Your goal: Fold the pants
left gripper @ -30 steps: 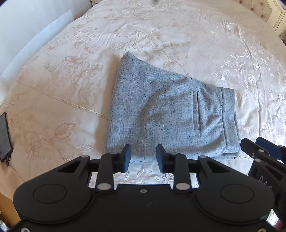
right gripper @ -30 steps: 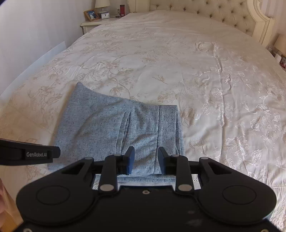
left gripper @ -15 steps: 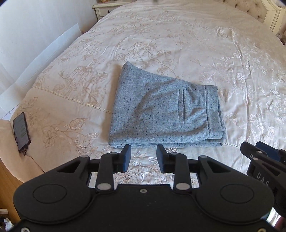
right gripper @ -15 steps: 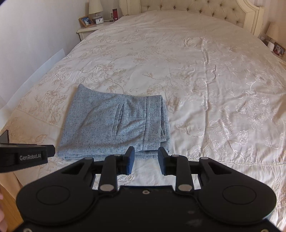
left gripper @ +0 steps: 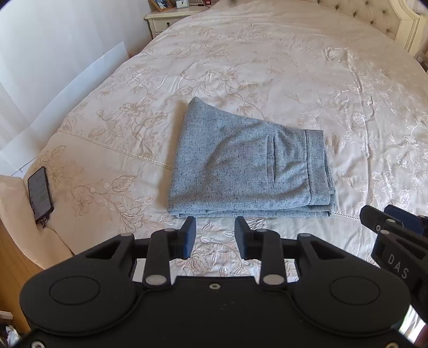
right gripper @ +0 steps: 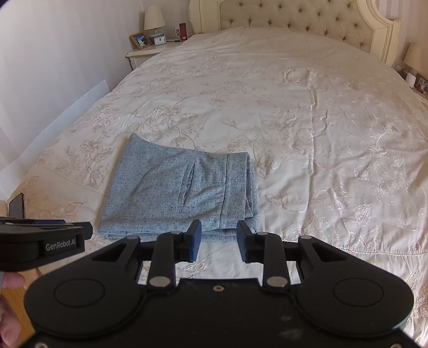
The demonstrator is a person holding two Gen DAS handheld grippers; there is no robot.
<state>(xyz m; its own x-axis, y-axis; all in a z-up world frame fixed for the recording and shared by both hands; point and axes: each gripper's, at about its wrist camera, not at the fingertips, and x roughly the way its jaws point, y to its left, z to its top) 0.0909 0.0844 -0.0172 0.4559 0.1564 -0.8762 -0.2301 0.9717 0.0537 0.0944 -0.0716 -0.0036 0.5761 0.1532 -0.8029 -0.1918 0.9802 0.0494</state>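
The grey speckled pants (left gripper: 248, 166) lie folded into a compact stack on the cream bedspread (left gripper: 267, 67), waistband to the right. They also show in the right wrist view (right gripper: 182, 192). My left gripper (left gripper: 214, 237) is open and empty, held above the bed just short of the stack's near edge. My right gripper (right gripper: 218, 242) is open and empty, near the stack's near right corner. Each gripper's side shows in the other's view.
A black phone (left gripper: 40, 194) lies at the bed's left near corner. A nightstand (right gripper: 149, 50) with a lamp, photo frame and clock stands at the far left by the tufted headboard (right gripper: 302, 18). A white wall runs along the left.
Both grippers have drawn back and up from the folded pants, so the stack looks smaller and farther. Both stayed open and empty. The pants have not moved.
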